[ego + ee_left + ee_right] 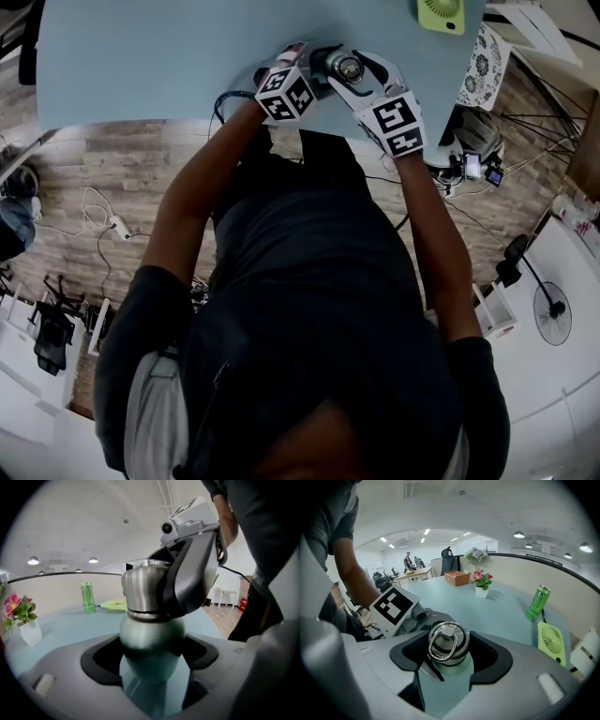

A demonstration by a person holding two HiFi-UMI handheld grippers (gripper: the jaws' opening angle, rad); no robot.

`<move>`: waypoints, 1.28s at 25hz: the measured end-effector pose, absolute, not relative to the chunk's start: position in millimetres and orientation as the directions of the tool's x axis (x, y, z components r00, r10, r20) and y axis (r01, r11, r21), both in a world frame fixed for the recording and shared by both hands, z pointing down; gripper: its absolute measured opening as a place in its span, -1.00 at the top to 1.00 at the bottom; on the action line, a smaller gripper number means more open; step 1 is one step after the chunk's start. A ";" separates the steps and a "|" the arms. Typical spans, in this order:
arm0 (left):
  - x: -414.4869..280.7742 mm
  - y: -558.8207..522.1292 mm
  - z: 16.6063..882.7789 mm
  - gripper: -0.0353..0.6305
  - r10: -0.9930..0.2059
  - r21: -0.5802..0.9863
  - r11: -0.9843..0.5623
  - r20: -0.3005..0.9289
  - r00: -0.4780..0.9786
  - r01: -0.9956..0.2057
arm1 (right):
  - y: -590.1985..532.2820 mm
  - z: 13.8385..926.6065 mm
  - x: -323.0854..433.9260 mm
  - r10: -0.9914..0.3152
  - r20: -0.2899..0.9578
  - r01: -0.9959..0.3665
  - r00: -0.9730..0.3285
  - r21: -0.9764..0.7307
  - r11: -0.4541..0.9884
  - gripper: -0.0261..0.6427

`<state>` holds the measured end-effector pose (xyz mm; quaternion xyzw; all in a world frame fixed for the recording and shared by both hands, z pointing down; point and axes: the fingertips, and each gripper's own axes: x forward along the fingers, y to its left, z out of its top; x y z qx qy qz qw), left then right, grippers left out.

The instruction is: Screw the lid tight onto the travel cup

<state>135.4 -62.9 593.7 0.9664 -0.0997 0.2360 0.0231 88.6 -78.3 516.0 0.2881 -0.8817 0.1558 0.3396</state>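
Open office, pale blue table [187, 56], wood floor below its near edge.

- Travel cup [152, 639] stands upright near the table's near edge, between both grippers. Cannot tell if its base rests on the table or is lifted.
- Left gripper [152, 660]: fingers closed on the cup's rounded green body, just under the steel collar.
- Right gripper [449, 660]: fingers closed round the steel lid [446, 641], which sits on top of the cup, carry ring lying flat on it.
- Judgement: turning step in hand. How far the thread is seated is not visible.

Risks:
- Body is rounded and smooth, so it could spin in the left fingers under torque and the lid would never tighten.
- If the right gripper tilts off the cup's axis, the lid may cross-thread and jam.
- The cup is close to the edge, so a slip could send it off the table.

Counts:
- Cup: 1
- Lid: 1
- Grippers: 2
- Green can [537, 603]: 1
- Lime fan [551, 641]: 1
- Flower pots [482, 585]: 2
- Brown box [456, 577]: 1
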 end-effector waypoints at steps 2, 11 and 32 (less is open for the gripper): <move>134.7 -62.7 593.1 -0.35 -0.184 -0.001 -0.979 0.441 0.878 -0.204 | -77.4 515.9 88.3 -0.396 0.689 -0.606 -0.607 -0.078 0.792 0.13; 135.5 -62.5 592.5 -0.35 -0.190 -0.004 -0.978 0.416 0.889 -0.207 | -74.4 516.9 89.1 -0.369 0.710 -0.577 -0.600 -0.064 0.814 0.13; 135.6 -62.5 593.1 -0.35 -0.185 -0.003 -0.979 0.418 0.889 -0.202 | -43.9 494.7 89.3 0.022 0.950 0.598 -0.312 0.178 0.781 0.06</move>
